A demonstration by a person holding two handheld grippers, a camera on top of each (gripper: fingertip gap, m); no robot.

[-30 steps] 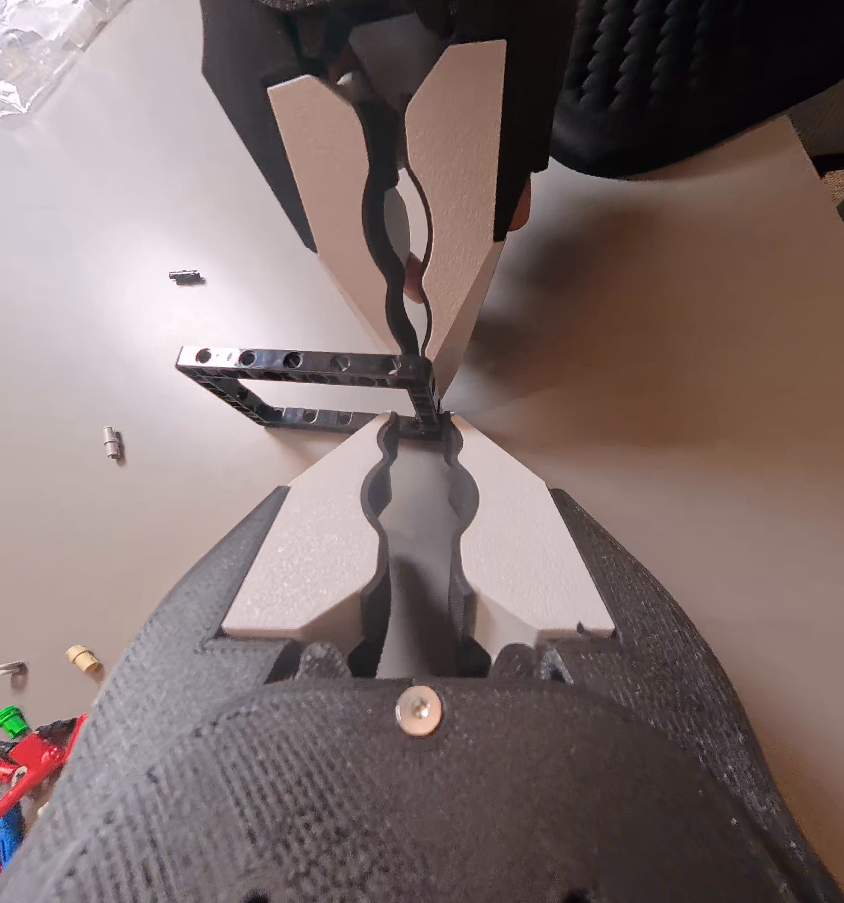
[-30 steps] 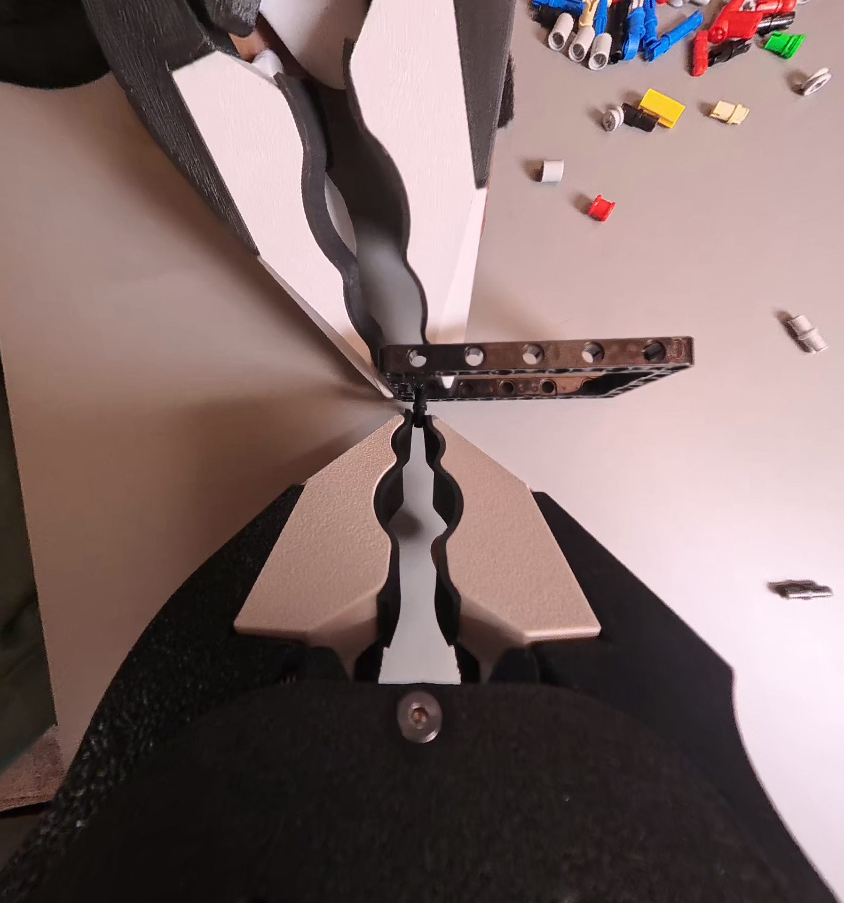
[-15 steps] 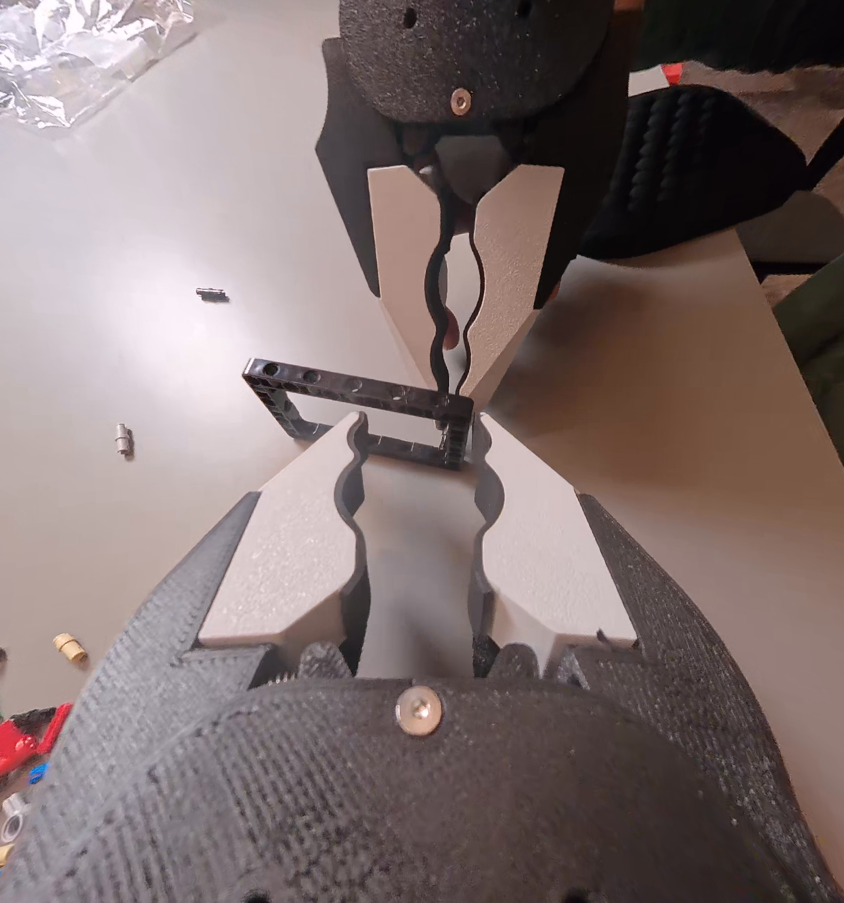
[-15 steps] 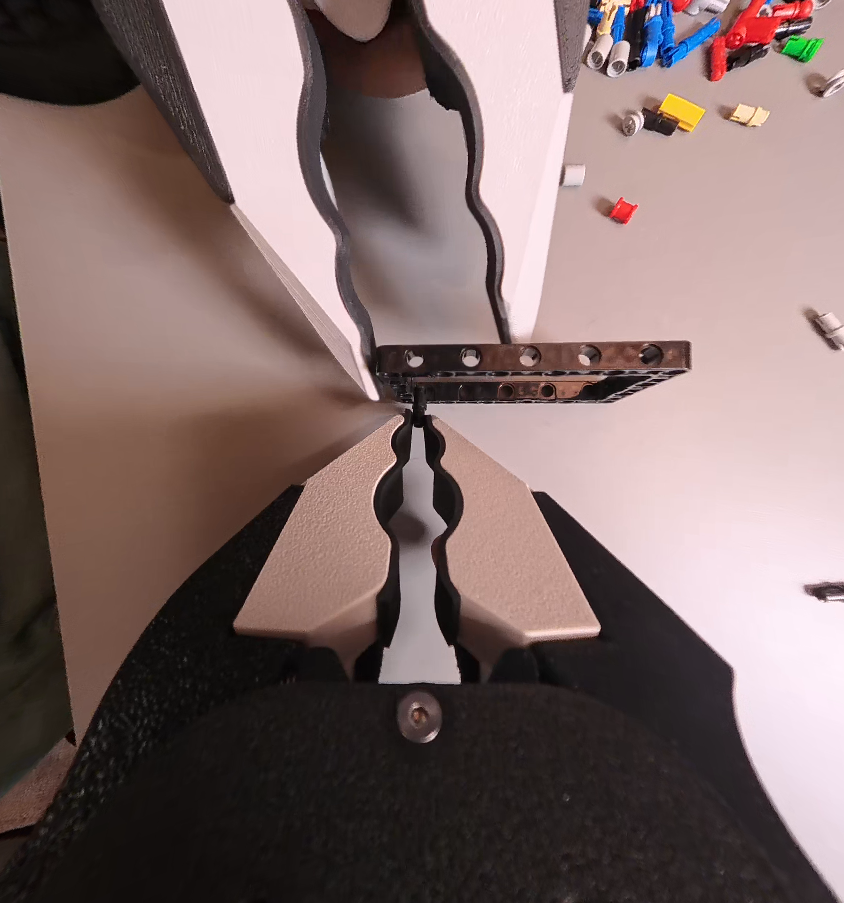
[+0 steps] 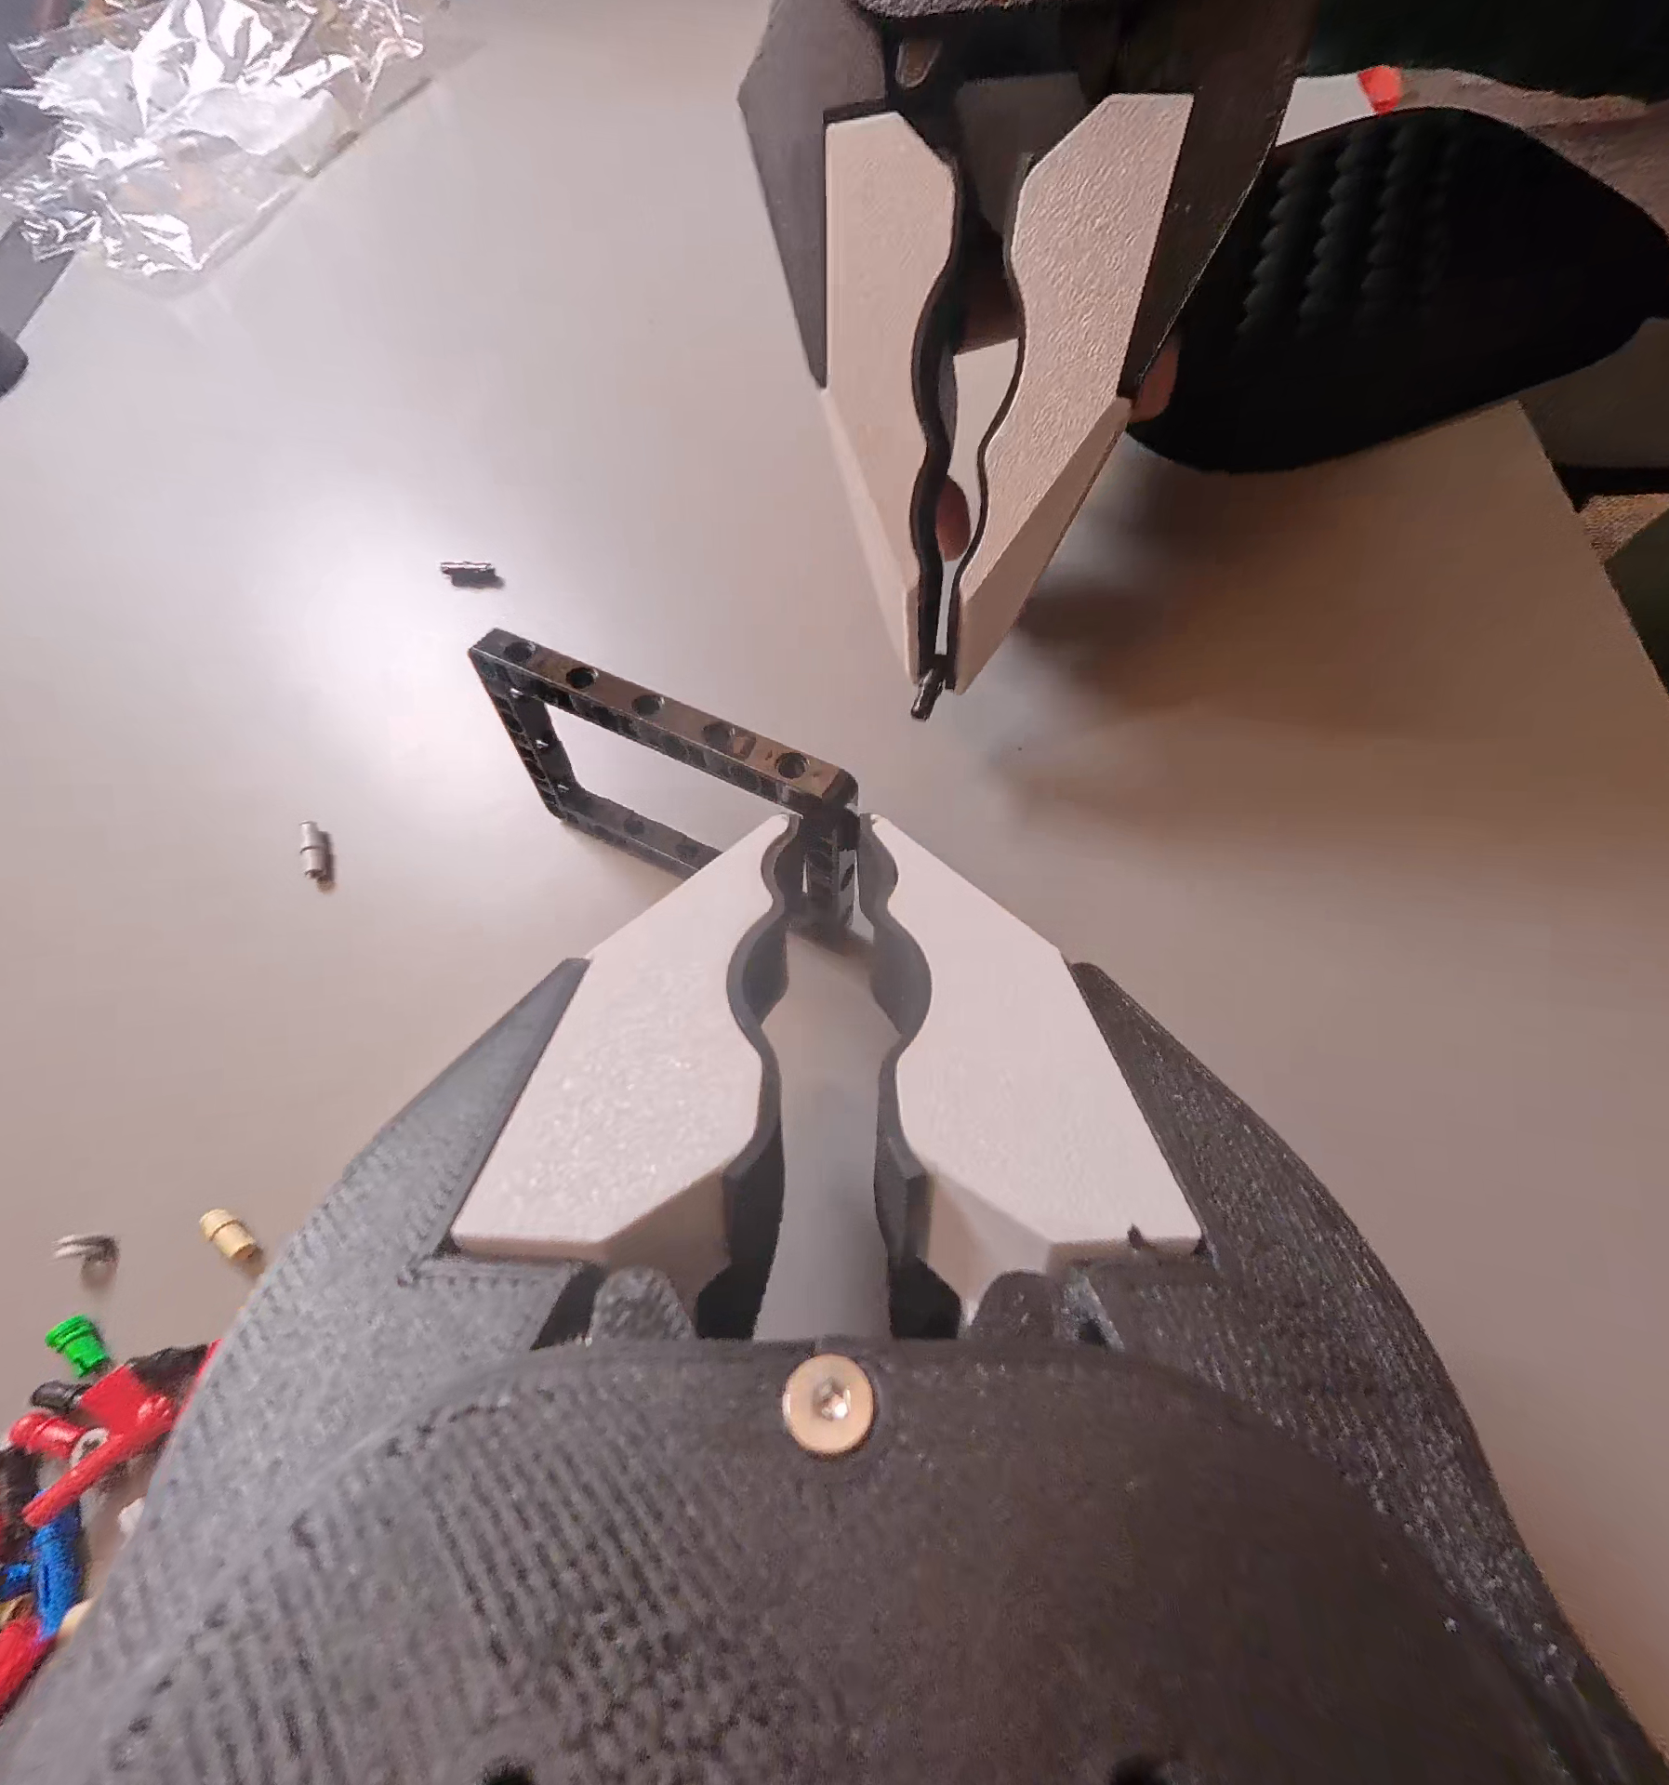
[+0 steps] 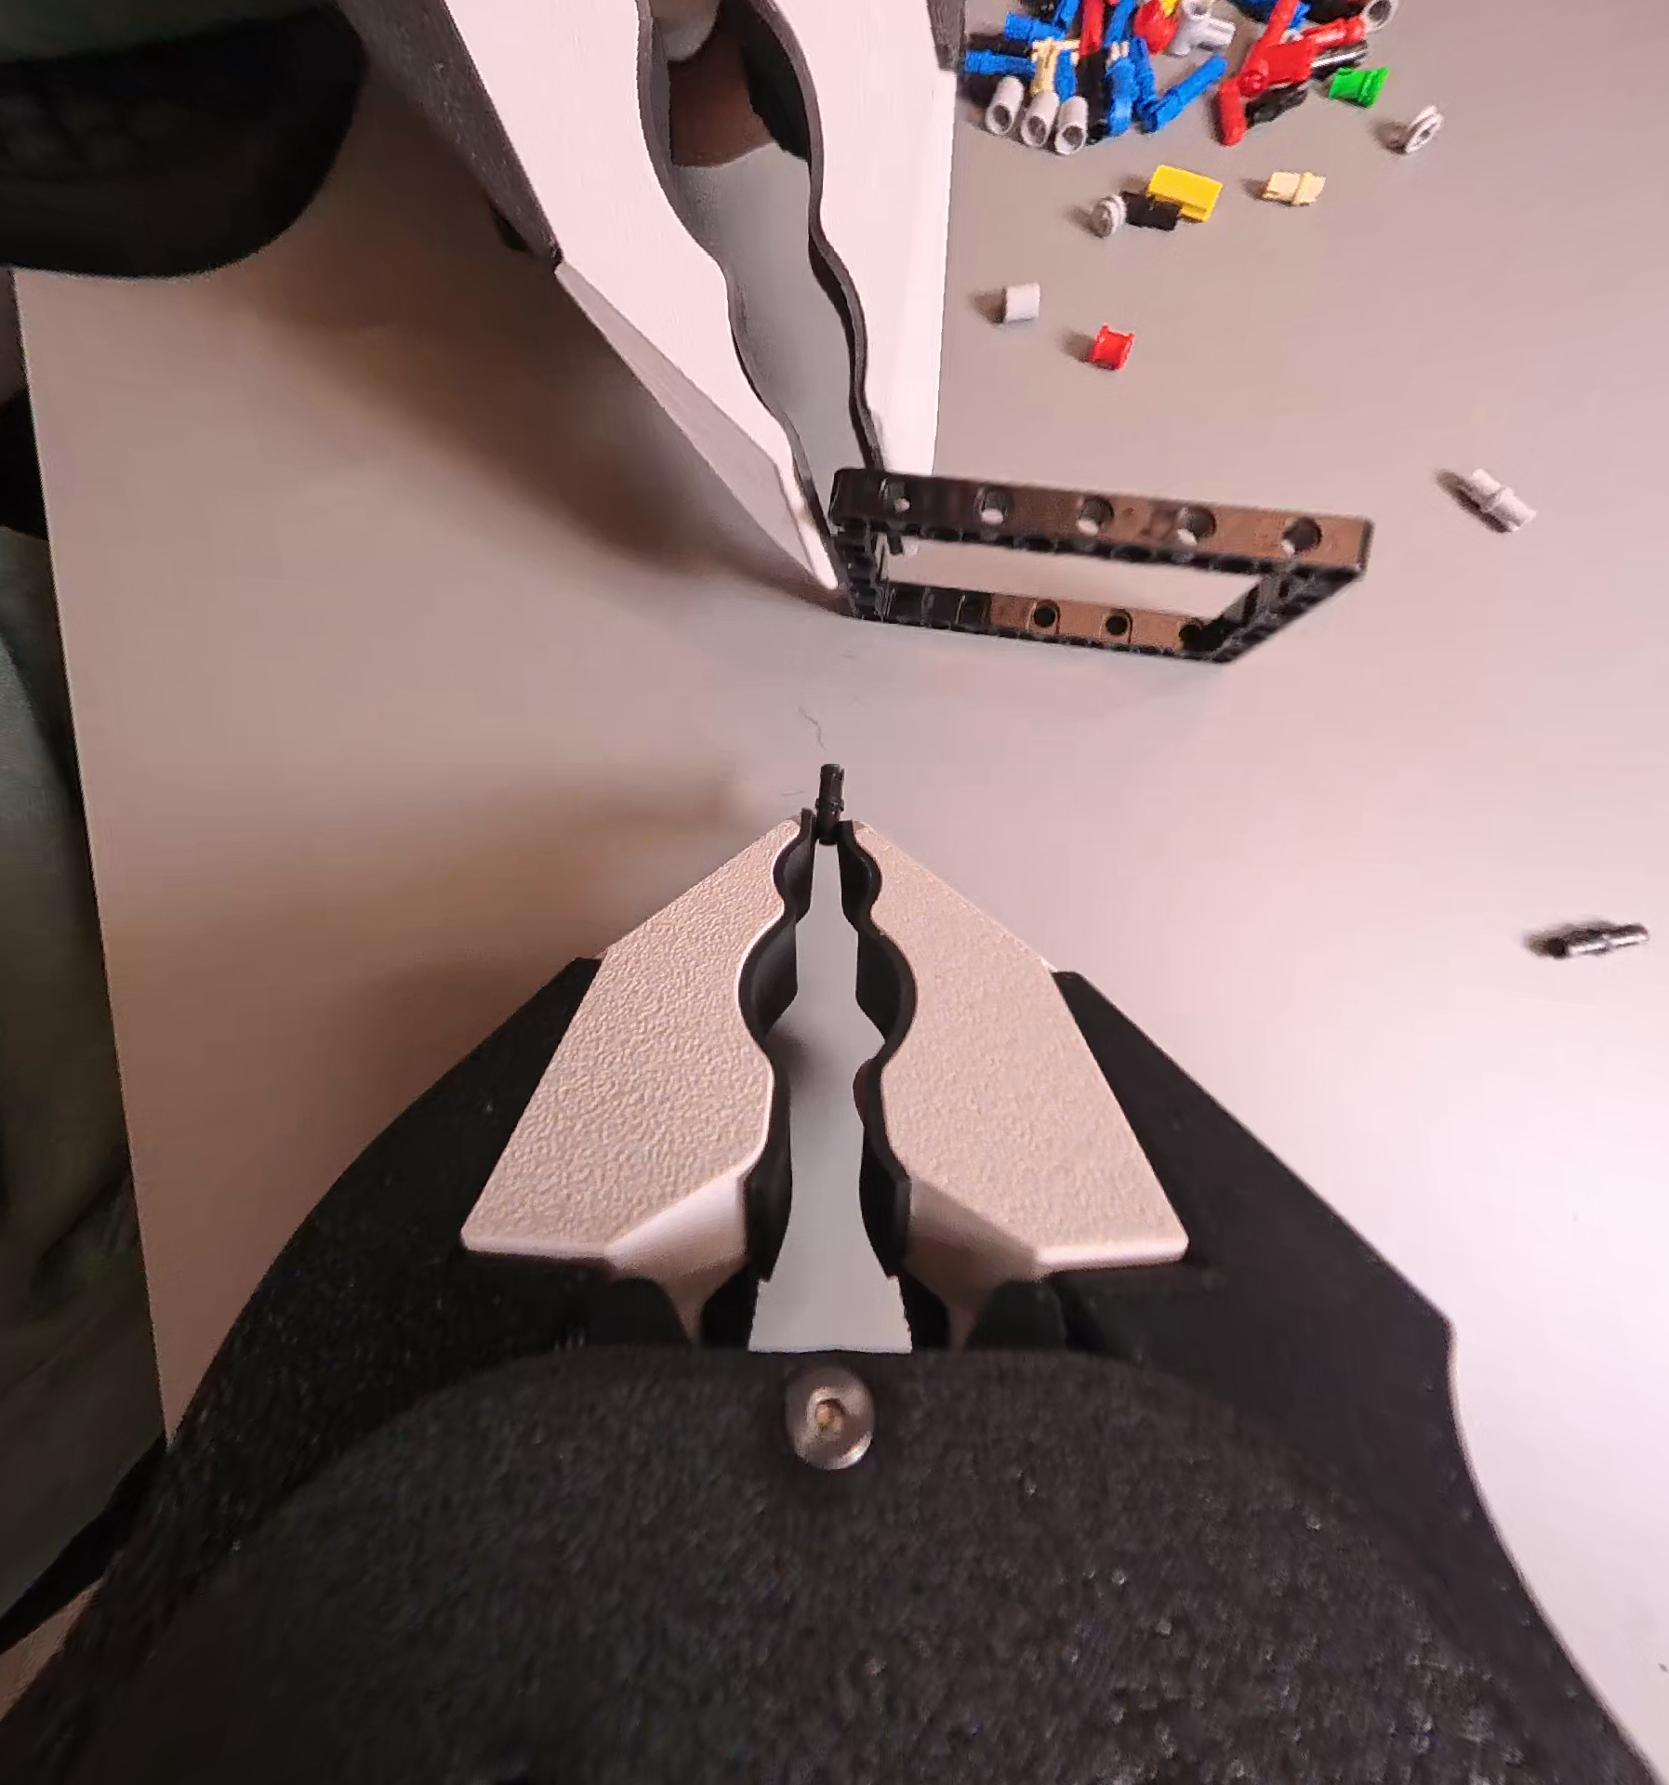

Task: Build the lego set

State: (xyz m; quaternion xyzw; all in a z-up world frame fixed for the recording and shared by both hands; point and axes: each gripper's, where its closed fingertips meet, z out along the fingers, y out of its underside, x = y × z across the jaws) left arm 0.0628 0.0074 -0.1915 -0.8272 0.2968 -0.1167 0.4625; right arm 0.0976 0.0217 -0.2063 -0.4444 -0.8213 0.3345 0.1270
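A black rectangular frame with holes (image 5: 656, 710) stands on its long edge on the grey table. My left gripper (image 5: 825, 835) is shut on the frame's near short end. My right gripper (image 6: 825, 833) is shut on a small black pin (image 6: 828, 787) that sticks out past its tips. The pin points toward the frame (image 6: 1091, 512) but hangs apart from it, above the table. The right gripper (image 5: 936, 666) with the pin (image 5: 925, 697) also shows in the left wrist view, to the right of the frame. The left gripper (image 6: 864, 522) shows in the right wrist view at the frame's left end.
A pile of loose coloured pieces (image 6: 1149, 77) lies at the far side, also seen in the left wrist view (image 5: 19, 1507). A loose black pin (image 6: 1588, 939) and a grey pin (image 6: 1492, 499) lie near the frame. Crumpled plastic (image 5: 183, 126) lies far left. A black chair (image 5: 1390, 241) stands past the table edge. My right fingertips sit around 5 centimetres from my left ones.
My left gripper opened, then shut again on the frame's end. My right gripper drew back with the pin, which had been against the frame's end and is now apart from it.
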